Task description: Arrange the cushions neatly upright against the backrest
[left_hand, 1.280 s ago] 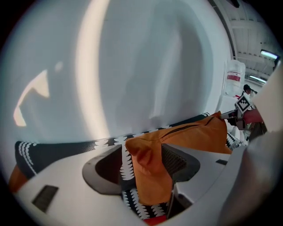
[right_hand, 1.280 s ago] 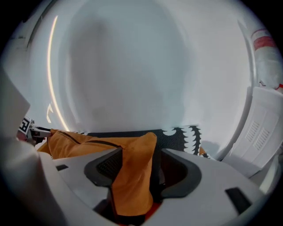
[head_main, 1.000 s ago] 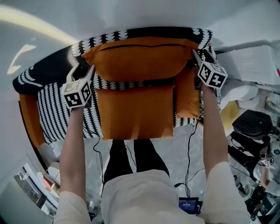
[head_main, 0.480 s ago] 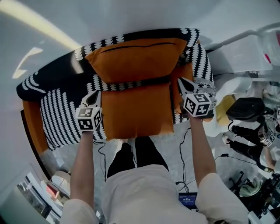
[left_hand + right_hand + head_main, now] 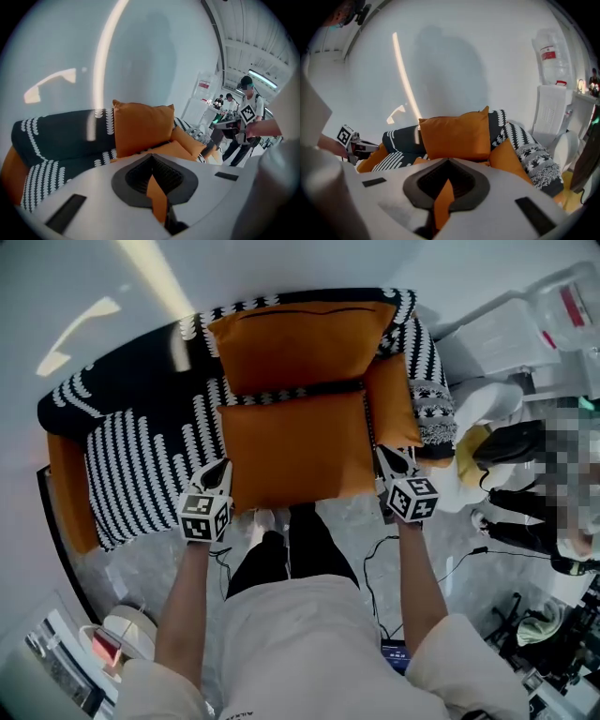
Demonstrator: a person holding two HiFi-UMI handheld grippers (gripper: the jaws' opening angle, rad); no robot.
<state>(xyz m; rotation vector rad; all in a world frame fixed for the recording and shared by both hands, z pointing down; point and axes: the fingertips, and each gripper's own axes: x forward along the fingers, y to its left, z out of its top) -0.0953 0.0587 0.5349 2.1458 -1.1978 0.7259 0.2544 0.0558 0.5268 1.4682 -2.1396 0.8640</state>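
Observation:
An orange cushion [image 5: 300, 341] stands upright against the backrest of the black-and-white sofa [image 5: 141, 442]. A second orange cushion [image 5: 295, 451] lies flat on the seat in front of it. My left gripper [image 5: 223, 469] is shut on that flat cushion's front left corner, my right gripper [image 5: 382, 455] on its front right corner. Orange fabric [image 5: 157, 201] shows pinched between the left jaws, and orange fabric [image 5: 443, 201] between the right jaws. A third orange cushion [image 5: 394, 409] leans at the sofa's right end. The upright cushion [image 5: 454, 133] fills the middle of the right gripper view.
An orange piece [image 5: 66, 488] sits at the sofa's left end. A grey patterned throw [image 5: 433, 413] hangs over the right arm. White machines [image 5: 506, 343], bags [image 5: 520, 451] and cables [image 5: 375, 563] crowd the floor at the right. People [image 5: 246, 117] stand beyond.
Both grippers drew back from the sides of the upright cushion to the front corners of the flat cushion and shut on it. The view shifted a little.

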